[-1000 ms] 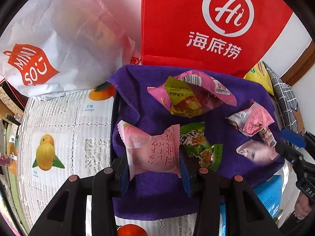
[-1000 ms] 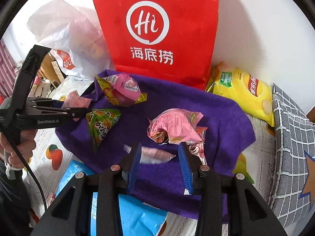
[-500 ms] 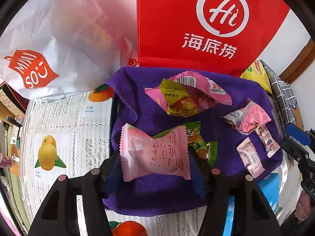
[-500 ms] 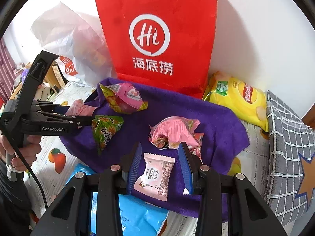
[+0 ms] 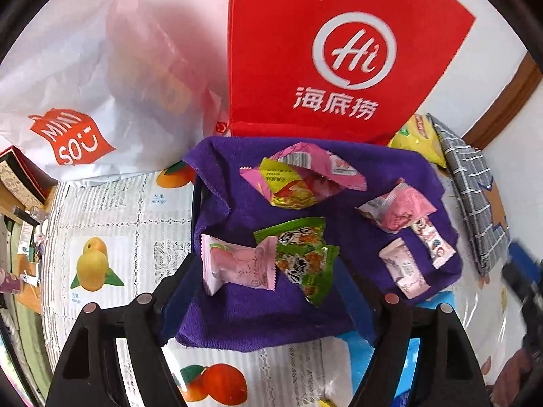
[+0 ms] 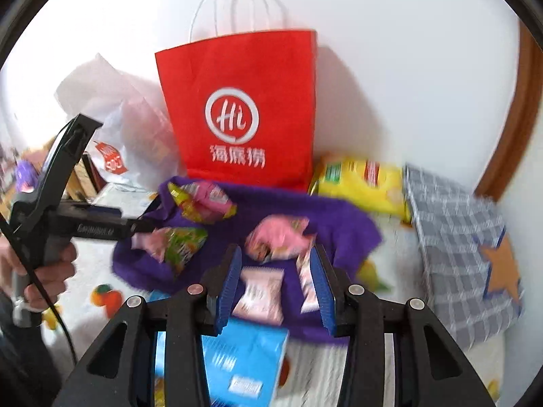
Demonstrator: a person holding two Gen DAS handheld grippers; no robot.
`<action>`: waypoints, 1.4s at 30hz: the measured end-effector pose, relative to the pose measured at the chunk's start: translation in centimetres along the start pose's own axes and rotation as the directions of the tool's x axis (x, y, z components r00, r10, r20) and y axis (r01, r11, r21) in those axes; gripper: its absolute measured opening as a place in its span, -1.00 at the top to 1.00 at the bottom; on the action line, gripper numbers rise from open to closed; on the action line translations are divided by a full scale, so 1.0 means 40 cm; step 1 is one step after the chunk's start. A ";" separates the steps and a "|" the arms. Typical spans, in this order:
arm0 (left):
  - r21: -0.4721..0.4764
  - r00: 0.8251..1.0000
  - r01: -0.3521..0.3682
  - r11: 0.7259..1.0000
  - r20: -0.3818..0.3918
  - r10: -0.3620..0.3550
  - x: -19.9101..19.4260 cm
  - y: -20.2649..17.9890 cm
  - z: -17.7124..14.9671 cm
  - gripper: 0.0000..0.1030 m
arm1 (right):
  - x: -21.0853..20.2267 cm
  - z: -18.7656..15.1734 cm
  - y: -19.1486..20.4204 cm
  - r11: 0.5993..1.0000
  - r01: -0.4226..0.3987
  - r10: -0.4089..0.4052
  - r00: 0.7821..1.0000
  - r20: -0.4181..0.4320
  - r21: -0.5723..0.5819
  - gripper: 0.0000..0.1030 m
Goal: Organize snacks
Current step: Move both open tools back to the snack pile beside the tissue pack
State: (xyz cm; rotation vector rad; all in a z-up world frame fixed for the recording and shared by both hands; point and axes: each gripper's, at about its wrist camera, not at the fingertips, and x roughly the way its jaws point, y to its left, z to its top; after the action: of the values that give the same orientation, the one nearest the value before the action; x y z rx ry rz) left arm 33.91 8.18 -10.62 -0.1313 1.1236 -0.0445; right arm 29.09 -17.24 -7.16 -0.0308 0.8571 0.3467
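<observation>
My left gripper [image 5: 268, 291] and right gripper [image 6: 276, 285] both stood with jaws wide apart, empty, over the snacks: the pink packet [image 5: 234, 264] lay on the purple cloth's [image 5: 258, 318] near-left part.

Snack packets crowd the purple cloth [image 5: 271, 318], whose near edge lies bare; red bag [image 5: 305, 51] blocks behind.

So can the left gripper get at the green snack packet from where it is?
Probably yes. The left gripper is open, and the green snack packet lies just ahead on the purple towel. The pink peach packet overlaps its left edge.
</observation>
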 end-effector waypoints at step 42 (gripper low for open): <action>0.137 0.996 0.079 0.987 0.037 -0.085 -0.113 -0.060 -0.457 -0.51 | -0.126 -0.515 0.167 0.988 -0.142 0.133 0.982 -0.132 -0.058 0.15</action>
State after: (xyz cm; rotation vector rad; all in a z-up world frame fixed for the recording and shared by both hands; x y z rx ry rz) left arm 15.56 4.74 -14.05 -0.0565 1.0682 -0.1903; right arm 8.82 -15.79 -16.21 -0.0568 0.9770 0.5079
